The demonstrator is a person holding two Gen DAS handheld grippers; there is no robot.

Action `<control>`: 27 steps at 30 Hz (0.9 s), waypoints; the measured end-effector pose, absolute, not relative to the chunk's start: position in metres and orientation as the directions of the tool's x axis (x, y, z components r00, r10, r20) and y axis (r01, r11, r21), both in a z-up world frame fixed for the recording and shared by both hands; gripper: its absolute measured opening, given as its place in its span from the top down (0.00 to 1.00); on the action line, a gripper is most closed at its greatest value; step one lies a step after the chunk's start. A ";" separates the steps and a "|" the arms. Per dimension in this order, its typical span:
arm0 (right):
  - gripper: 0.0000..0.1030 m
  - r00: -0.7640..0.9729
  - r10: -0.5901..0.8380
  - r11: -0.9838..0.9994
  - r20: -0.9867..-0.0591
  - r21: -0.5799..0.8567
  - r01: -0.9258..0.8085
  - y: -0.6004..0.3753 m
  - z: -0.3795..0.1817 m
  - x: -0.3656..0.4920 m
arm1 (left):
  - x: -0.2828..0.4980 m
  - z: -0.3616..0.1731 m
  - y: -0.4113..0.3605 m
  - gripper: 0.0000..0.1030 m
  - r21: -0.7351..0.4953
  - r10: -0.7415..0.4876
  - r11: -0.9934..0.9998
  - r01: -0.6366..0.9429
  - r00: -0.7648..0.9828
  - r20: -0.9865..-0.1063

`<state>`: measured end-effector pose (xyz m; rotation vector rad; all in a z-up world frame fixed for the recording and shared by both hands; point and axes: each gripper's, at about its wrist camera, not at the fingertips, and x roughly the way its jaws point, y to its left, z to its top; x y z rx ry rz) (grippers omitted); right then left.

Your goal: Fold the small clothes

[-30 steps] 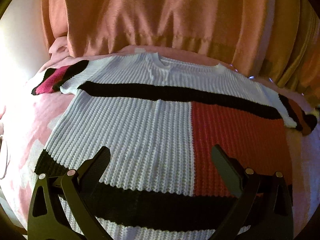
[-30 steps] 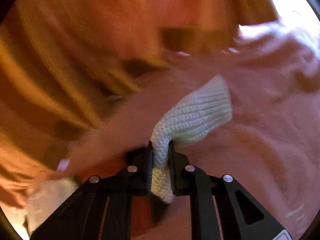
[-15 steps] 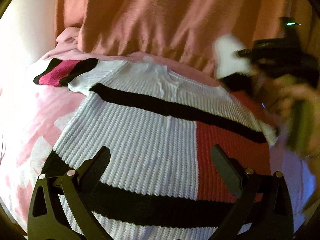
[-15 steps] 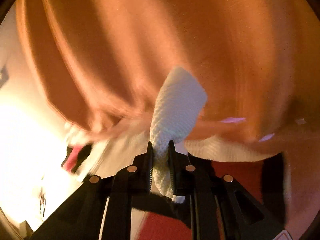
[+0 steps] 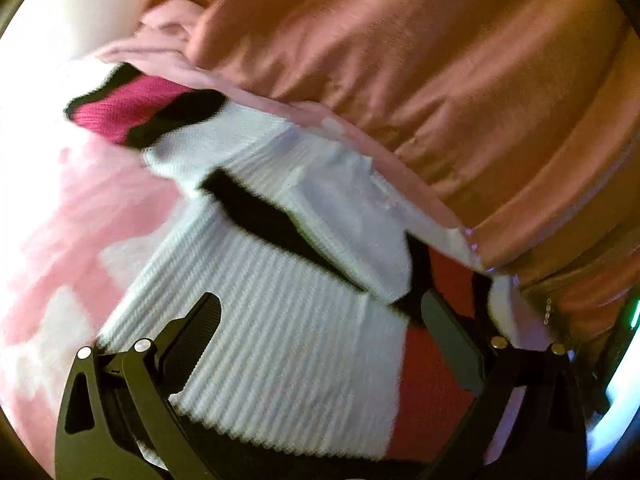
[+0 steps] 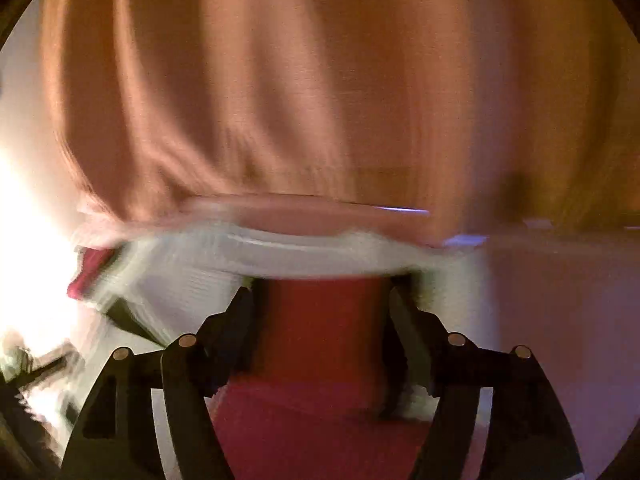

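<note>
A small knit sweater [image 5: 288, 320], white with black bands and a red panel, lies on a pink bedspread [image 5: 72, 232]. Its right sleeve [image 5: 352, 224] is folded inward across the chest. Its left sleeve [image 5: 132, 108], magenta with black stripes, still lies spread out at the upper left. My left gripper [image 5: 320, 320] is open and empty, hovering over the sweater's lower body. My right gripper [image 6: 320, 312] is open and empty above the sweater's red panel [image 6: 320, 320]; this view is blurred by motion.
Orange-pink curtains [image 5: 420, 60] hang right behind the bed's far edge and fill the upper half of both views [image 6: 320, 80]. A bright white wall [image 5: 60, 20] shows at the upper left.
My right gripper carried the white right sleeve up and over the sweater, then opened and let it go. The sleeve now lies folded across the chest. My left gripper swung slightly rightward.
</note>
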<state>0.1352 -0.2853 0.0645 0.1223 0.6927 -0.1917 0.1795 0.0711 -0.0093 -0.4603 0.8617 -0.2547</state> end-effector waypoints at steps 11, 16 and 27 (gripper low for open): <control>0.33 0.641 -0.012 0.941 -0.767 0.208 0.267 -0.338 -0.021 0.126 | 0.263 -0.054 0.017 0.52 -0.445 -0.384 0.895 0.029 0.559 -0.735; 0.87 0.700 0.003 0.941 -0.714 0.239 0.240 -0.329 0.000 0.140 | 0.277 -0.019 0.013 0.93 -0.477 -0.459 0.866 0.151 0.618 -0.638; 0.86 0.644 -0.032 0.928 -0.764 0.217 0.303 -0.340 -0.006 0.131 | 0.291 -0.063 0.032 0.93 -0.393 -0.364 0.915 0.086 0.593 -0.718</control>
